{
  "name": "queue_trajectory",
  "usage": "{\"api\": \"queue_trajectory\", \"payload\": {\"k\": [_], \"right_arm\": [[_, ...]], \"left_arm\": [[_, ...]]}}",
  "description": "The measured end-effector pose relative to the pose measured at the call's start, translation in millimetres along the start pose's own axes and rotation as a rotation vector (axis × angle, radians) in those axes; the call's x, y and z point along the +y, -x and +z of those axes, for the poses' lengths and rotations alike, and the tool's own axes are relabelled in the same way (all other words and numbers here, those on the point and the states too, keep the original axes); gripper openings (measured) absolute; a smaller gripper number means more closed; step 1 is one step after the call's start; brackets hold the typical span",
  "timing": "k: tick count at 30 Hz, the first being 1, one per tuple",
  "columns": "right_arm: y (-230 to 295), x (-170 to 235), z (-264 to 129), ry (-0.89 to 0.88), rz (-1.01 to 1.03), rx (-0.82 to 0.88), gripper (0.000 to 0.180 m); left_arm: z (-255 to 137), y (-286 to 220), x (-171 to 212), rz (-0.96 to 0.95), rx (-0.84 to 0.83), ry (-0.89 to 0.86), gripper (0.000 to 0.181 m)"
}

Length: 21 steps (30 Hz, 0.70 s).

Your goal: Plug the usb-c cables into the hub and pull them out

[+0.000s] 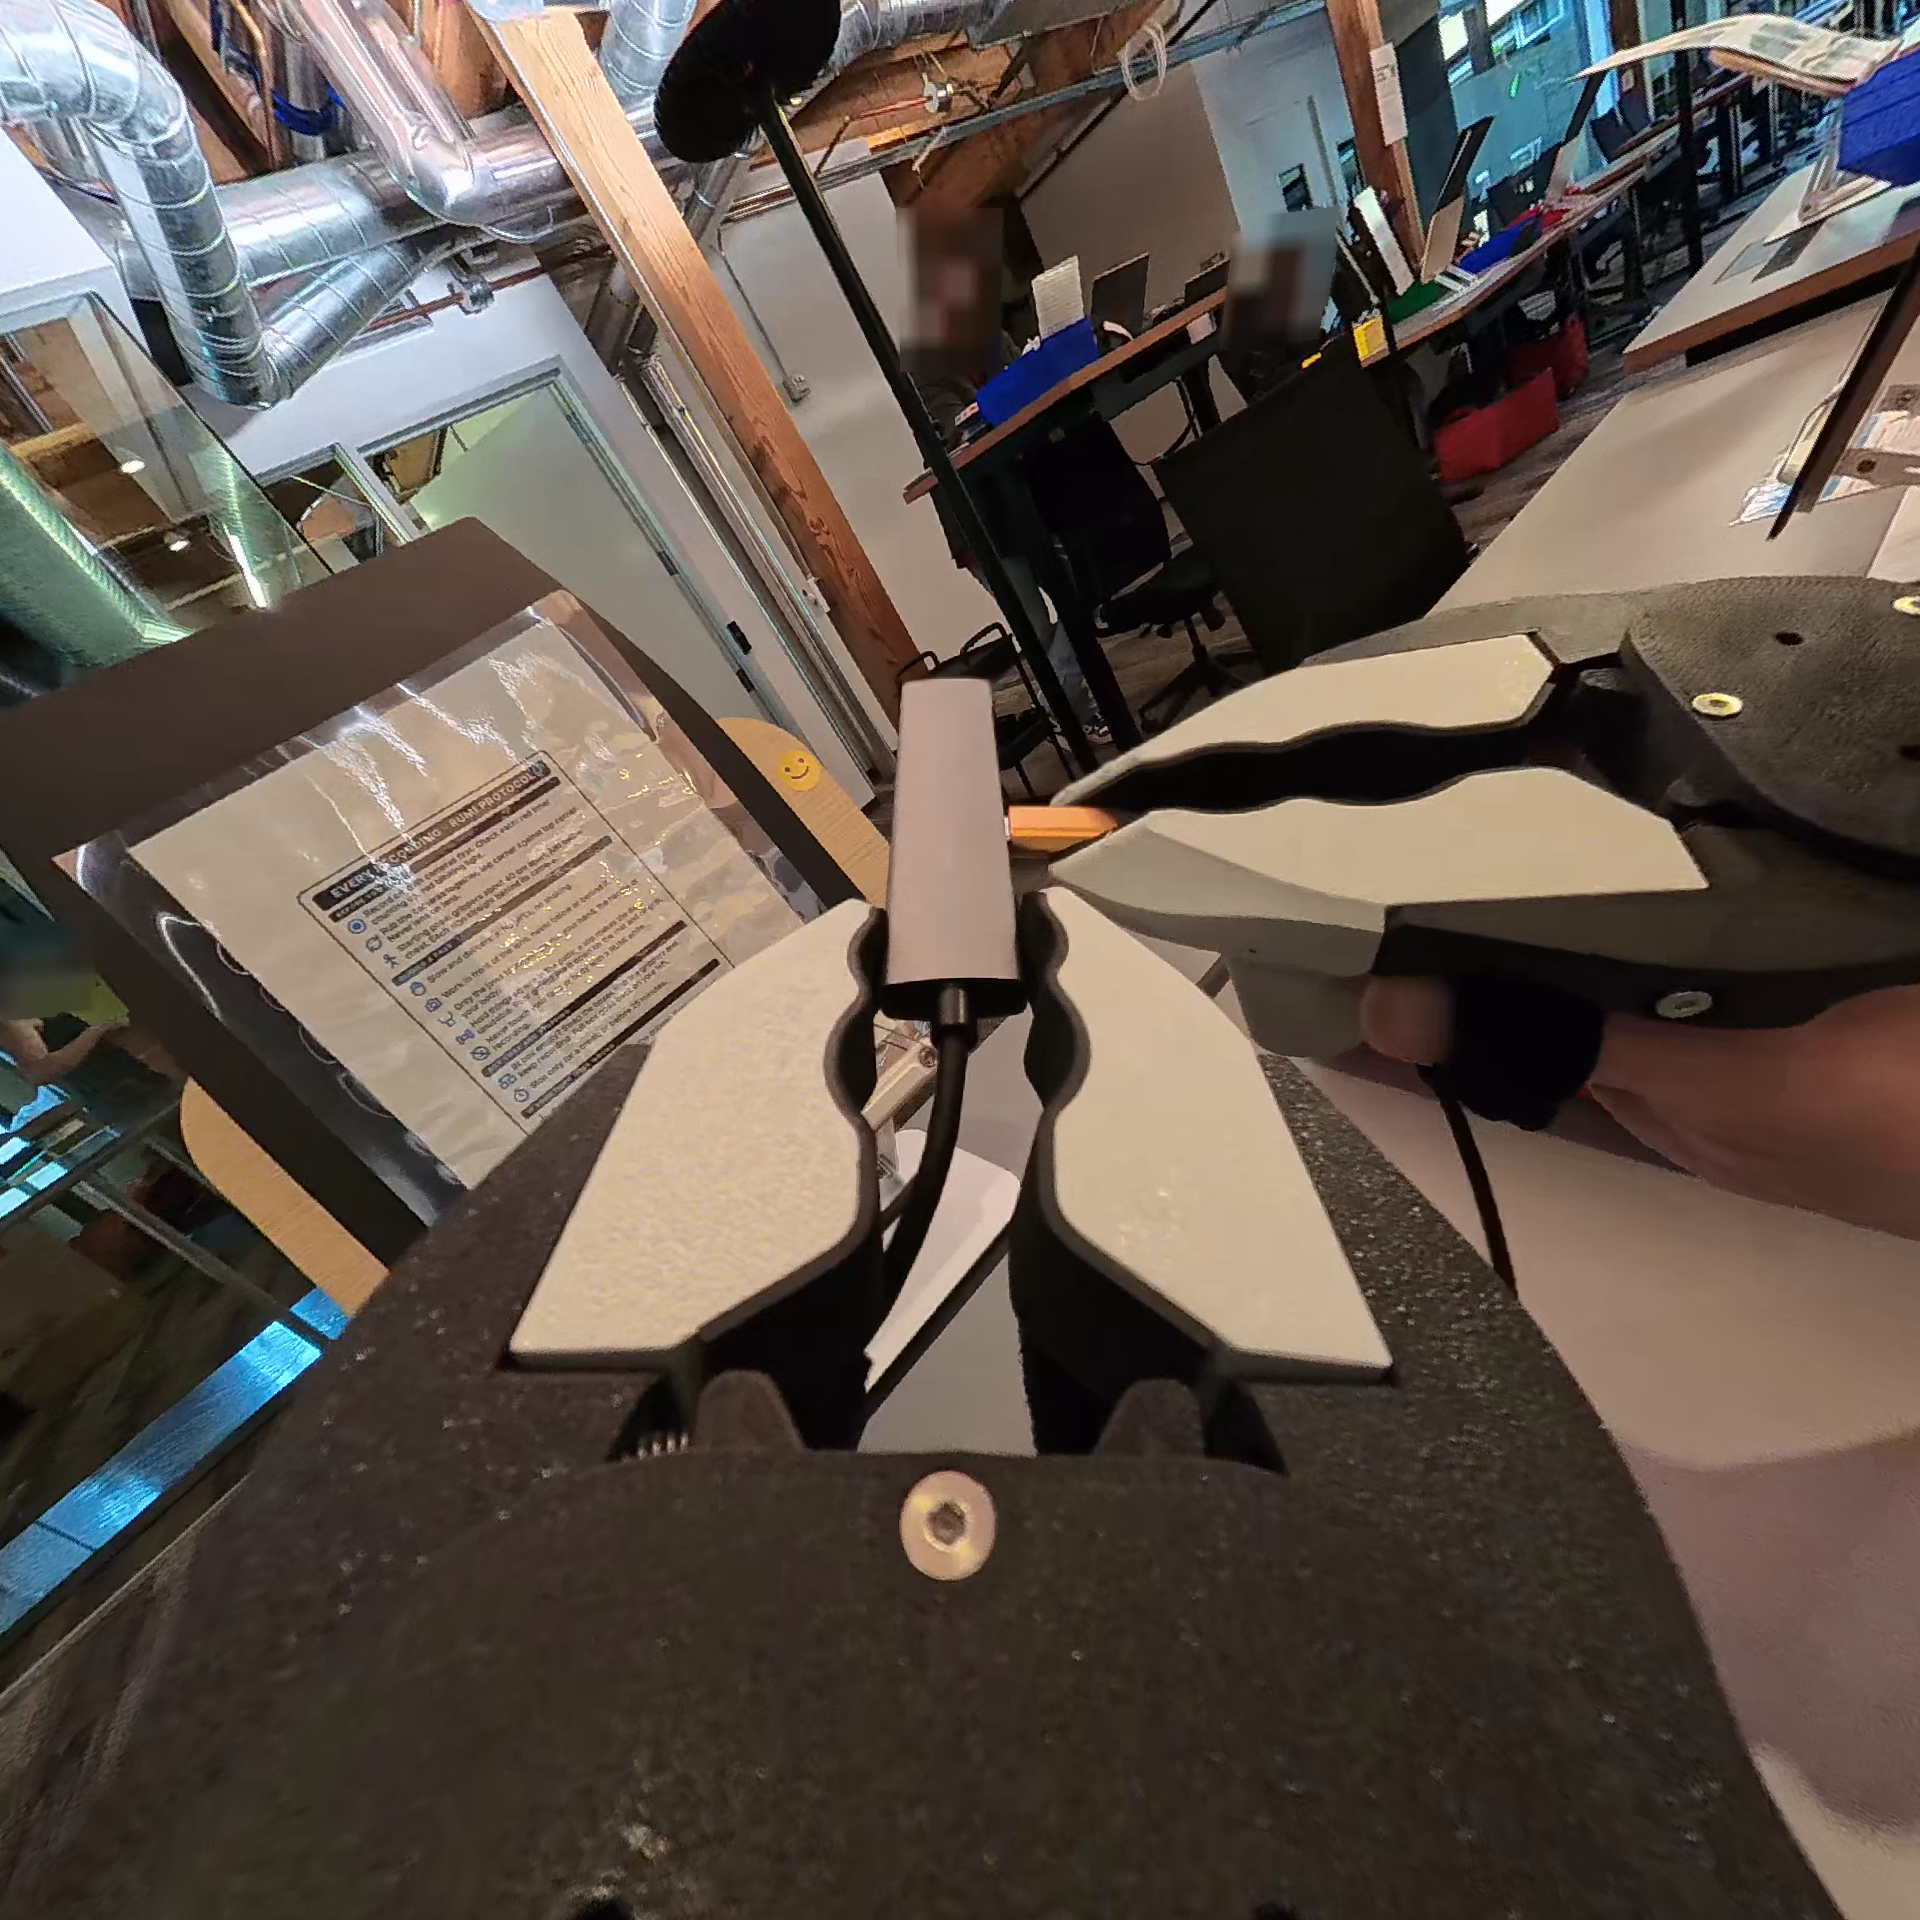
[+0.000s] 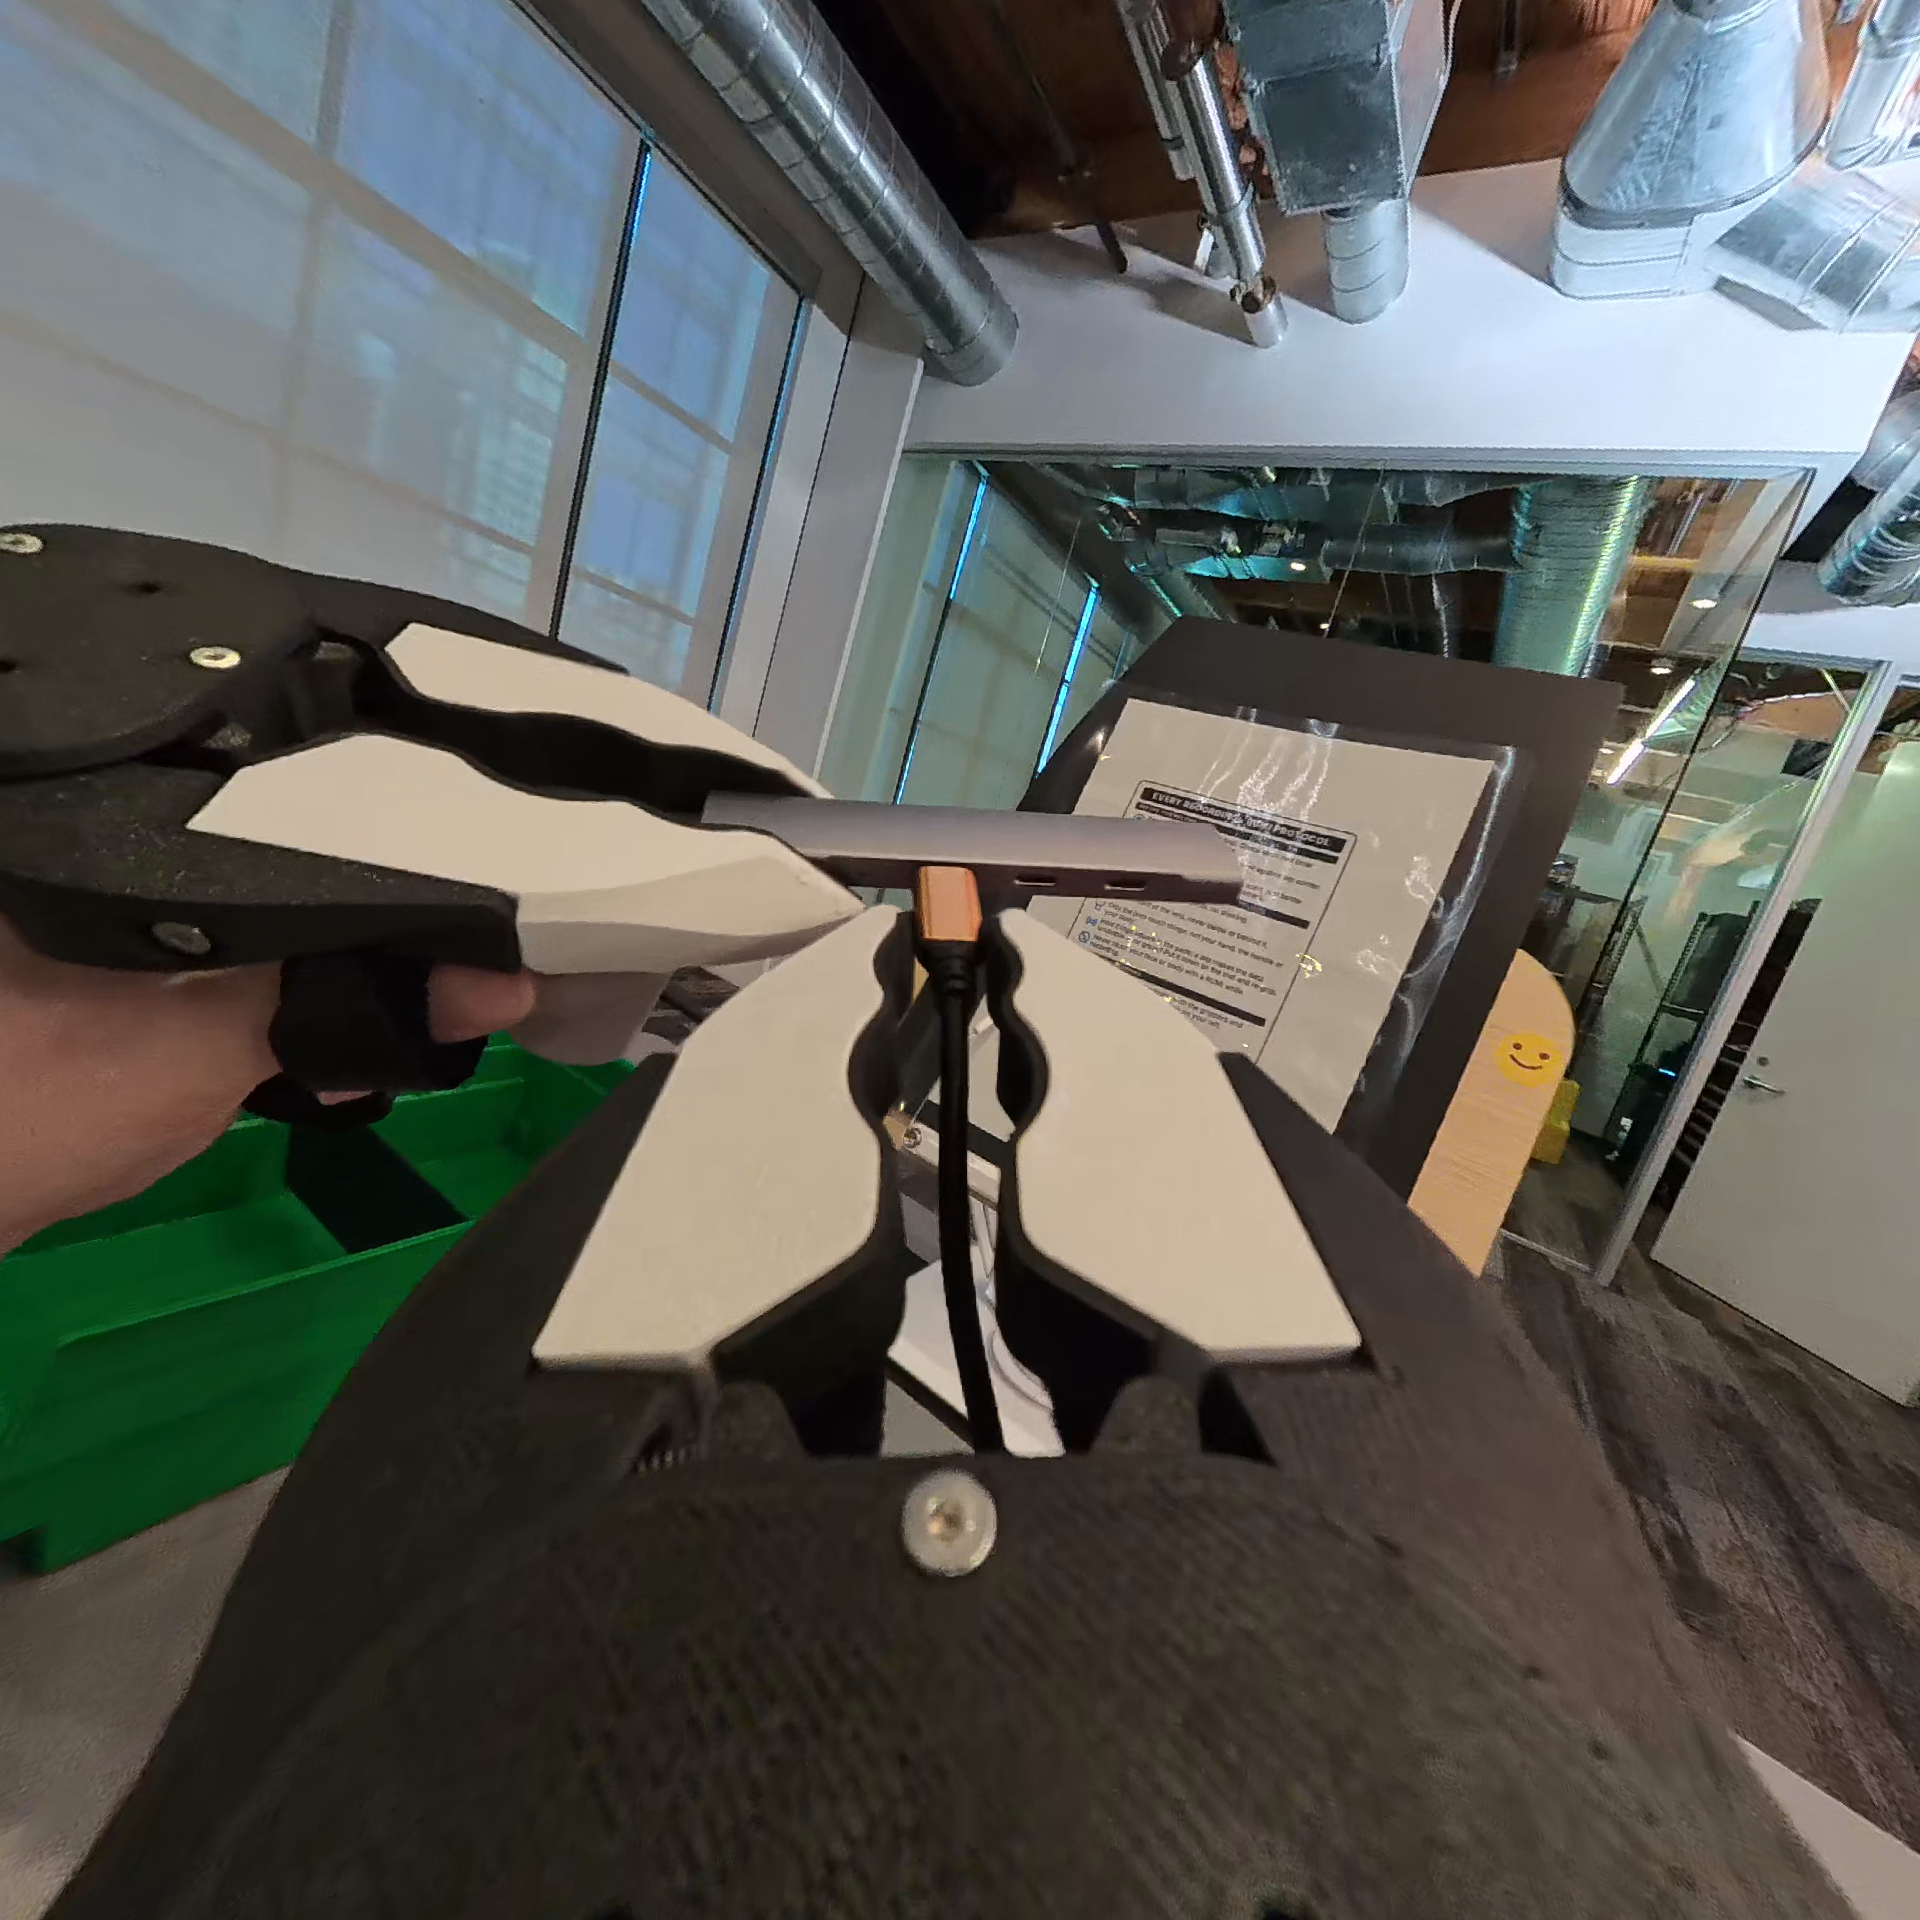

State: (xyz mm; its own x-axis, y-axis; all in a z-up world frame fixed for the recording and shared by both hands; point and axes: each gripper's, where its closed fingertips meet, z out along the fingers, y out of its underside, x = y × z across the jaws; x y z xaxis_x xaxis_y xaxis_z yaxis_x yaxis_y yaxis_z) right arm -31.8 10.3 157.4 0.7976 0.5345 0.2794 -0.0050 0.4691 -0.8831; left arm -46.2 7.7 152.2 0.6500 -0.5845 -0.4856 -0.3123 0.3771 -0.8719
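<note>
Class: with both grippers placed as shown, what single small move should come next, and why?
Probably a short, straight pull of the right gripper away from the hub. Its orange plug appears seated in a side port, and the left gripper already clamps the hub to brace it.

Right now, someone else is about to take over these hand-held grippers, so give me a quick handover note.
Left hand-held gripper: shut on the grey hub, holding it in the air by the end where its own black lead exits.
Right hand-held gripper: shut on the orange USB-C plug, whose black cable trails back between the fingers.
Done: the orange plug sits at a side port of the hub, apparently seated; depth cannot be confirmed.
Left: pull it out. Two more side ports are empty; no other cables are in view.
</note>
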Motion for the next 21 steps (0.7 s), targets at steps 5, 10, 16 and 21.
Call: {"api": "queue_trajectory", "payload": {"k": [5, 10, 16, 21], "right_arm": [[-1, -1, -3, -0.017, -0.017, 0.009, 0.013], [0, -3, -4, -0.051, -0.011, 0.058, 0.013], [5, 4, 1, -0.010, -0.031, -0.063, 0.013], [-1, 11, 1, 0.011, 0.061, 0.001, 0.013]], "left_arm": [[2, -1, -2, -0.020, 0.007, -0.026, 0.024], [1, 1, -6, 0.052, -0.036, -0.055, 0.024], [0, 7, 1, 0.053, 0.021, -0.004, 0.025], [6, 7, 4, 0.113, -0.063, 0.014, 0.025]]}}
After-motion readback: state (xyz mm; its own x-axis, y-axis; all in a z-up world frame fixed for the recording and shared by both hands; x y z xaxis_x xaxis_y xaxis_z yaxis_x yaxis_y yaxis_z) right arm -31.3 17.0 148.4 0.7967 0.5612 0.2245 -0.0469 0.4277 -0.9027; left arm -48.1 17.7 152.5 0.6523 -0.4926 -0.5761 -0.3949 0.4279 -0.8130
